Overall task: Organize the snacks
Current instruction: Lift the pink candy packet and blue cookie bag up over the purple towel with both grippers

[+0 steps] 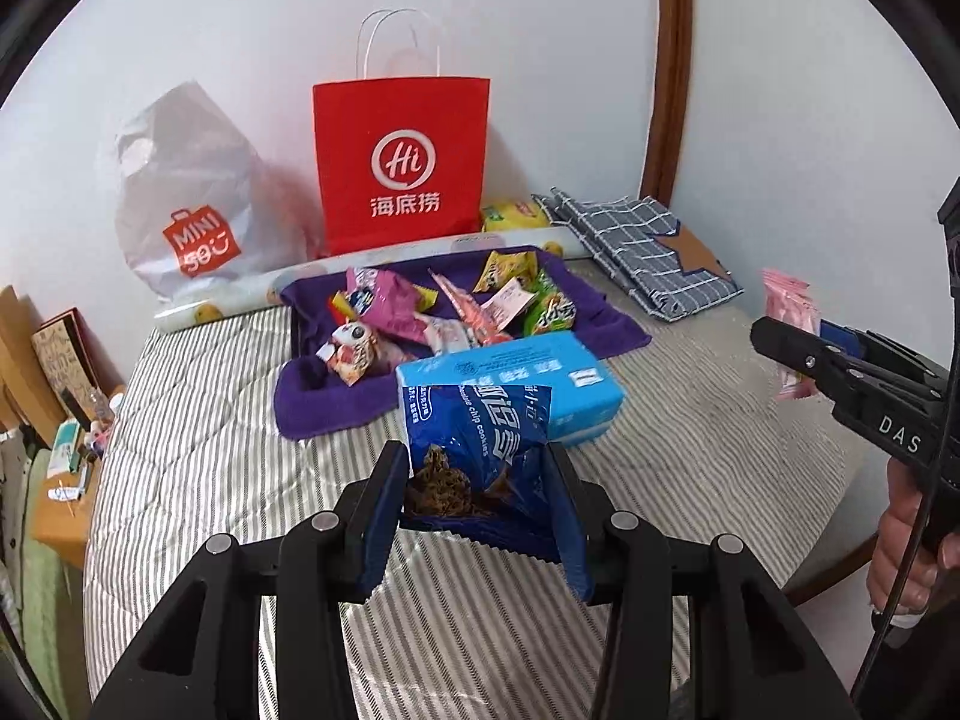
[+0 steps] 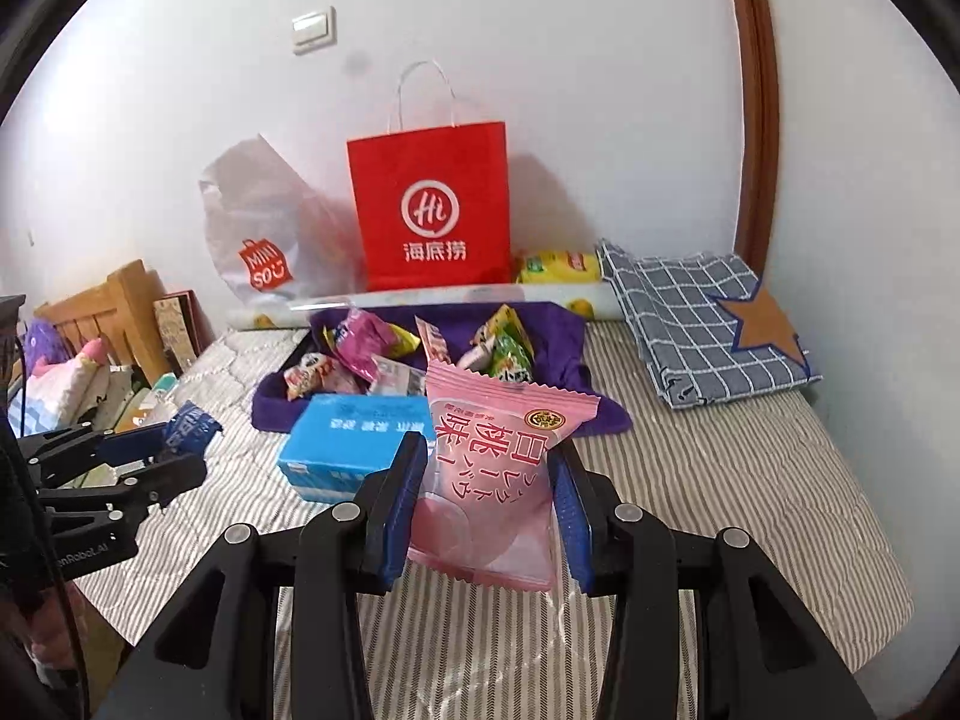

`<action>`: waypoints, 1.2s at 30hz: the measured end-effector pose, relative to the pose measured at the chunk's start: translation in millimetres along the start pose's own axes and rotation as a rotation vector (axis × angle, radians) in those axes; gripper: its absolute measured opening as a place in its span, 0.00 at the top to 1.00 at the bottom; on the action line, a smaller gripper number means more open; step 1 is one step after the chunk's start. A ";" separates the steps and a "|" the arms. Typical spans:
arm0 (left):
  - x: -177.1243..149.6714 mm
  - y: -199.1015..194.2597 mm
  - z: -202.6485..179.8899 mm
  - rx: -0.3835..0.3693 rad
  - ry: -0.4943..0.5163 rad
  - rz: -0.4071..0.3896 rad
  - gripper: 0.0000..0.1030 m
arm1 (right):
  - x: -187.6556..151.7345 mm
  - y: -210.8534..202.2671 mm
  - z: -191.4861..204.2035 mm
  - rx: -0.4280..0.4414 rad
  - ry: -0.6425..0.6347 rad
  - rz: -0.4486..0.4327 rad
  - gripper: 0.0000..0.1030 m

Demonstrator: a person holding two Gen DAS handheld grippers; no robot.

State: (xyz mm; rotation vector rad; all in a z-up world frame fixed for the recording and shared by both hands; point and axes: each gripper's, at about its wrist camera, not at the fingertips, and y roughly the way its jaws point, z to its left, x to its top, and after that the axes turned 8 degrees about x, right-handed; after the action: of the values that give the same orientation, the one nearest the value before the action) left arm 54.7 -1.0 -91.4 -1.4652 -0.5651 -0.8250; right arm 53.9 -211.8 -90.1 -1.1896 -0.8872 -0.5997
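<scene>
Left fingers point(image 1: 477, 483): pinching the blue cookie packet point(image 1: 480, 456); a pad presses each side edge, packet upright between them, lifted clear of the bed point(image 1: 198, 468).
Right fingers point(image 2: 489, 480): pinching the pink snack packet point(image 2: 492, 480) the same way, pads on both side edges, its serrated top at 12 o'clock, off the bedding.
Blue cookie packet, from the right wrist: shows at 9 o'clock in my left fingers, above the striped cover.
Pink snack packet, from the left wrist: shows at 3 o'clock, sticking out past my right fingers.
Left hand pose: fingers tilted downward toward the bed, aimed at the tissue pack point(image 1: 516, 384) just beyond the packet.
Right hand pose: fingers tilted downward likewise; my right hand point(image 1: 906, 546) wraps the grip at 4 o'clock in the left view.
Snack pile point(image 1: 432, 312): loose packets heaped on the purple cloth point(image 1: 324, 414), at 12 o'clock beyond the tissue pack, well apart from both held packets.
Red paper bag point(image 1: 402, 162): upright against the wall, behind the purple cloth.
White plastic bag point(image 1: 192, 192): at 10 o'clock, just beside the red paper bag.
Checked cloth point(image 2: 690, 330): folded, at 2 o'clock on the bed, a brown star on it.
</scene>
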 end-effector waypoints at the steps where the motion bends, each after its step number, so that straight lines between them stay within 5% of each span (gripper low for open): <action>1: 1.9 -1.1 -1.9 0.000 0.006 -0.006 0.58 | 0.9 -1.1 0.6 0.002 -0.001 -0.003 0.60; 12: 24.6 6.2 -12.2 0.013 0.022 -0.037 0.58 | 15.1 5.6 4.8 0.026 -0.016 -0.039 0.60; 36: 108.0 98.1 23.2 0.050 -0.041 0.018 0.58 | 82.0 106.3 -22.3 0.059 0.025 -0.020 0.60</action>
State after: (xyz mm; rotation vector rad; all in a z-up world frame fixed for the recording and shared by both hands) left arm 200.7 -1.0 -68.4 -1.4420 -0.5981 -0.7632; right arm 189.0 -198.6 -79.9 -1.1186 -0.8915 -0.5994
